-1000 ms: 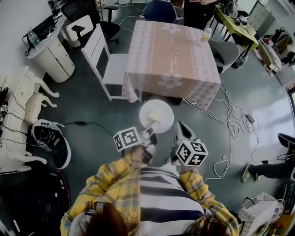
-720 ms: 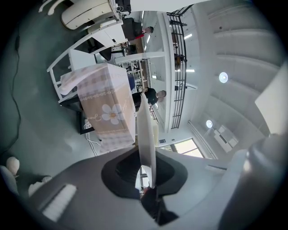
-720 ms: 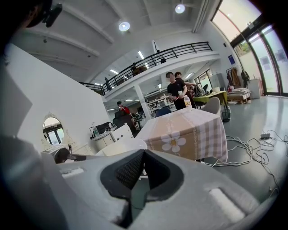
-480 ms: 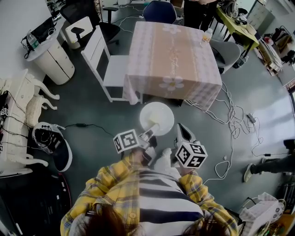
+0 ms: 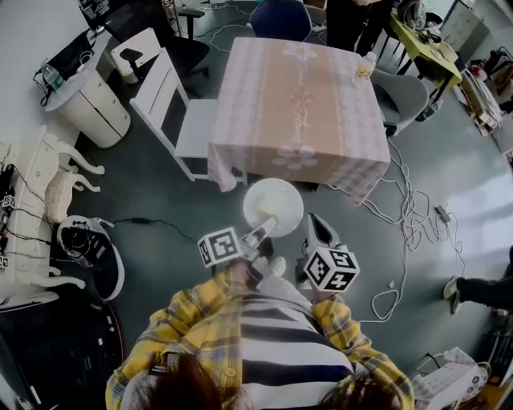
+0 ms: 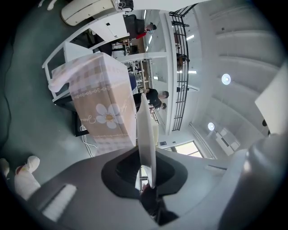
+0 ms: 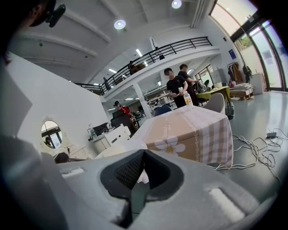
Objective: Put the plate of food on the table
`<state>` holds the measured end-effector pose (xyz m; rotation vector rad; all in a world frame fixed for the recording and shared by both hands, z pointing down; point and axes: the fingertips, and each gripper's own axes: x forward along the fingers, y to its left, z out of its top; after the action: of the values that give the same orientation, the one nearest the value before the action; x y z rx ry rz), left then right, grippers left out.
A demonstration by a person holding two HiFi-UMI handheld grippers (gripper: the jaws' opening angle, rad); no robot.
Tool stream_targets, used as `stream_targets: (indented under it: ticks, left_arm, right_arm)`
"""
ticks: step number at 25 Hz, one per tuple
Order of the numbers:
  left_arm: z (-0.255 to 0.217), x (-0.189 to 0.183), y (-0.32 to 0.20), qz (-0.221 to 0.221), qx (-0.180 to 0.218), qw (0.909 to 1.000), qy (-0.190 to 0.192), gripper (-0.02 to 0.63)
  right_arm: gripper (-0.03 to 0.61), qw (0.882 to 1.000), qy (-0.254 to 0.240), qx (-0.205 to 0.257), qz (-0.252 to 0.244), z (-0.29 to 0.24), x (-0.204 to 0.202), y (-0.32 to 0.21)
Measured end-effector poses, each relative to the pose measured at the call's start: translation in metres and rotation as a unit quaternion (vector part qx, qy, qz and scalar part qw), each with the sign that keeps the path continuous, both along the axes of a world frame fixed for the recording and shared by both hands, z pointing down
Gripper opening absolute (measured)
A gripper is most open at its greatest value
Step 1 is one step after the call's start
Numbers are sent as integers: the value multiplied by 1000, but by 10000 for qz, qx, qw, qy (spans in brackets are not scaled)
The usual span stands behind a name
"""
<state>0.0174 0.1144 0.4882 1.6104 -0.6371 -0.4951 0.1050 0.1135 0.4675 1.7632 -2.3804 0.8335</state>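
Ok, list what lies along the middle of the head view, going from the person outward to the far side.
left gripper → plate → table → blue chair

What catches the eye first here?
A white plate, clamped by its rim in the left gripper's jaws, sits at the head view's centre. Just beyond stands a table draped in pink checks with daisies; a yellow plaid shirt fills the bottom.

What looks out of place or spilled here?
Nothing is spilled. Loose cables sprawl over the floor beside the table, a possible trip risk. The plate, clamped at its rim by the left gripper, shows no food that I can make out.
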Motion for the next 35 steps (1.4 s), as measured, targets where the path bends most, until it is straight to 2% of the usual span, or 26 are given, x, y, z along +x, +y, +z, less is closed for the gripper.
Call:
stream_targets:
  ticks: [13,21,28,35]
  left_arm:
    - [-5,45,-85,-315,105,9993,160,11]
    - [-6,60,-117,-384,84,9989,245,11]
    - [1,66,-157,-312,-1,9992,257,11]
    - [3,76,-210,22,-56,9998,206,11]
  right_arm:
    - [-2,9992,23,51,-386,-3,40,-87]
    - [-2,9993,55,110,-343,-8,60,-123]
    - [-2,9995,105,59,-276,-5,65,-156]
    - [-2,9999,103,25,-39,-7,70,-207]
